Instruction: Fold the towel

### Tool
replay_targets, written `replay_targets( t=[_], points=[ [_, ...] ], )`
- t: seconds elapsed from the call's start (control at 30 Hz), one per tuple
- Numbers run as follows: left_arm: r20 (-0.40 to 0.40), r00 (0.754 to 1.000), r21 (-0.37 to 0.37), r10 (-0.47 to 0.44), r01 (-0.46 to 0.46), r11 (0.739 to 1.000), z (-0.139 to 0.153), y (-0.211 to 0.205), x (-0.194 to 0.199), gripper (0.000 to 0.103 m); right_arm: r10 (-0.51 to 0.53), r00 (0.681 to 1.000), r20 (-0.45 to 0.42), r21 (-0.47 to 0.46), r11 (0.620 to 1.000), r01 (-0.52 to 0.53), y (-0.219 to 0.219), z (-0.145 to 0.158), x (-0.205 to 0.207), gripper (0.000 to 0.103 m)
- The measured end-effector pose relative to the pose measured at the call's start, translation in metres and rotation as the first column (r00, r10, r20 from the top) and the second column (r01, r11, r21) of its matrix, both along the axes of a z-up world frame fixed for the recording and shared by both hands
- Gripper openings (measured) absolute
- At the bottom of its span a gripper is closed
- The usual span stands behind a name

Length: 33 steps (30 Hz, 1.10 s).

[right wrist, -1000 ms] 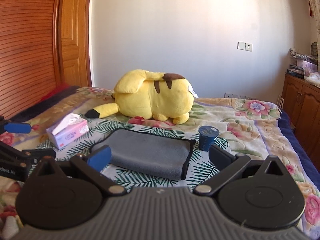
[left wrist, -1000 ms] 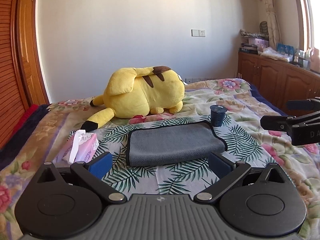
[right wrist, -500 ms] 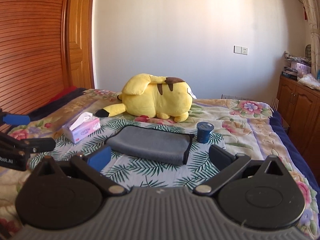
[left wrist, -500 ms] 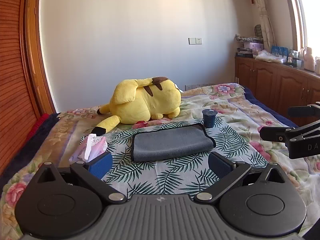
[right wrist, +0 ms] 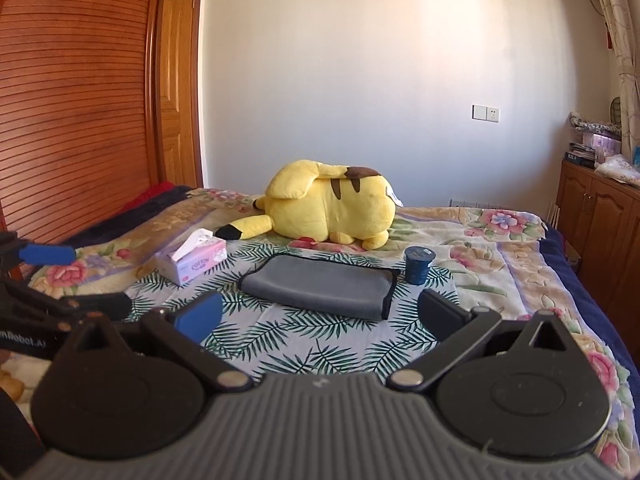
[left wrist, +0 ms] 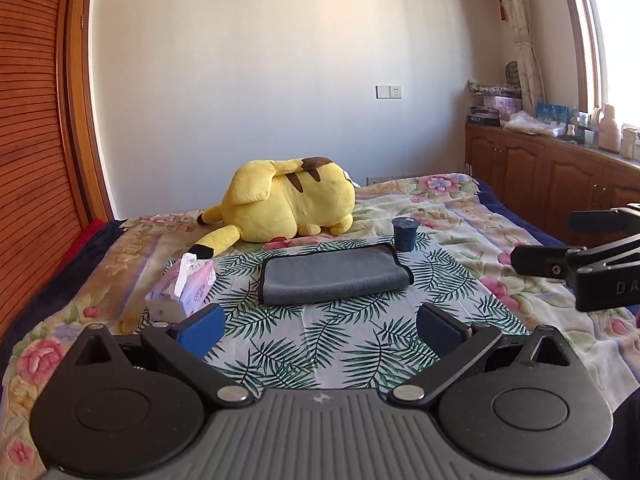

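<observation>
A grey towel with black edging lies folded into a flat rectangle on the leaf-print bed cover; the right wrist view shows the same towel. My left gripper hovers open, well short of the towel, nothing between its fingers. My right gripper is open too, held back from the towel's near edge and empty. The right gripper also shows at the right of the left wrist view, and the left gripper at the left of the right wrist view.
A yellow plush toy lies behind the towel. A dark blue cup stands by the towel's far right corner. A pink tissue box sits to the towel's left. Wooden cabinets line the right wall, a slatted wardrobe the left.
Both grippers have drawn back and risen away from the towel, which now looks smaller and farther off. The towel has stayed folded in place.
</observation>
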<state>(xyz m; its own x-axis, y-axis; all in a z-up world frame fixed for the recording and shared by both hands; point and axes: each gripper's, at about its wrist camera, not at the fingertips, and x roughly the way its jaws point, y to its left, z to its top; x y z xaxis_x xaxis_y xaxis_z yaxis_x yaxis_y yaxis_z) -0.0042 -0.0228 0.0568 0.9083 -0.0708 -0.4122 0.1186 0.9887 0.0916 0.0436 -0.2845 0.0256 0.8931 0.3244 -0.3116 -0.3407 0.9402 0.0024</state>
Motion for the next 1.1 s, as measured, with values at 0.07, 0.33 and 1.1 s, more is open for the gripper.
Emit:
replay_targets(
  t=[0.07, 0.33, 1.1],
  points=[
    [0.002, 1.0, 0.009, 0.006, -0.006, 1.0, -0.006, 0.0, -0.003, 0.087, -0.004, 1.0, 0.003, -0.001, 1.0, 0.004, -0.001, -0.003, -0.004, 0.103],
    [0.014, 0.999, -0.006, 0.043, -0.043, 0.999, -0.019, 0.008, -0.023, 0.087, -0.023, 1.0, -0.015, -0.001, 1.0, 0.023, -0.005, -0.025, -0.012, 0.103],
    [0.11, 0.99, -0.047, 0.09, -0.085, 0.995, -0.056, 0.015, -0.015, 0.087, -0.067, 0.998, 0.021, 0.025, 0.997, 0.066, -0.01, -0.066, -0.02, 0.103]
  ],
)
